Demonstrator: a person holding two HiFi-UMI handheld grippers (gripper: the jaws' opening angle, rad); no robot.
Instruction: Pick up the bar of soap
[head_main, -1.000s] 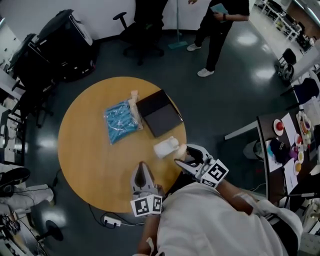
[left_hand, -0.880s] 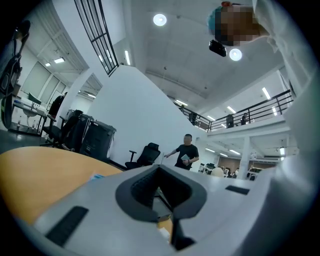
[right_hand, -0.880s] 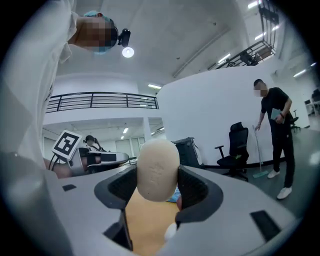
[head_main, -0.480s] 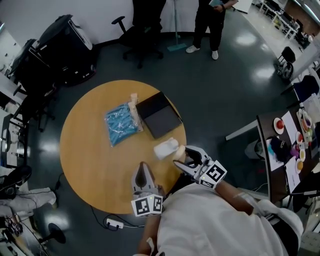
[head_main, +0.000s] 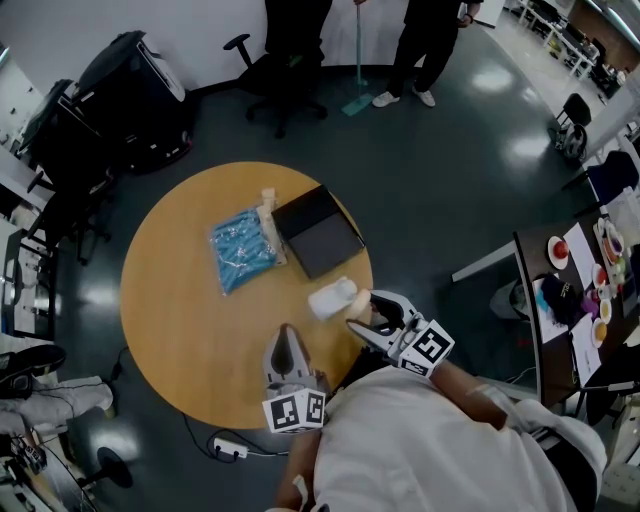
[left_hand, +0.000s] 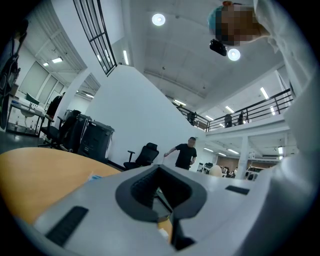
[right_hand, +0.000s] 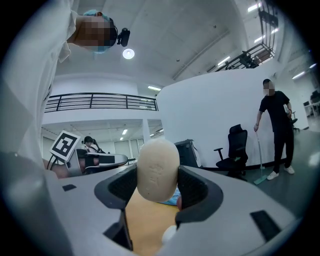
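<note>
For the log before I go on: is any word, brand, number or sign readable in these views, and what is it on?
No text can be read.
bar of soap, held in the jaws of the right gripper: a stamped mark, too faint to read.
marker cube: black-and-white square pattern, no letters.
blue packet: any print is too small to read.
</note>
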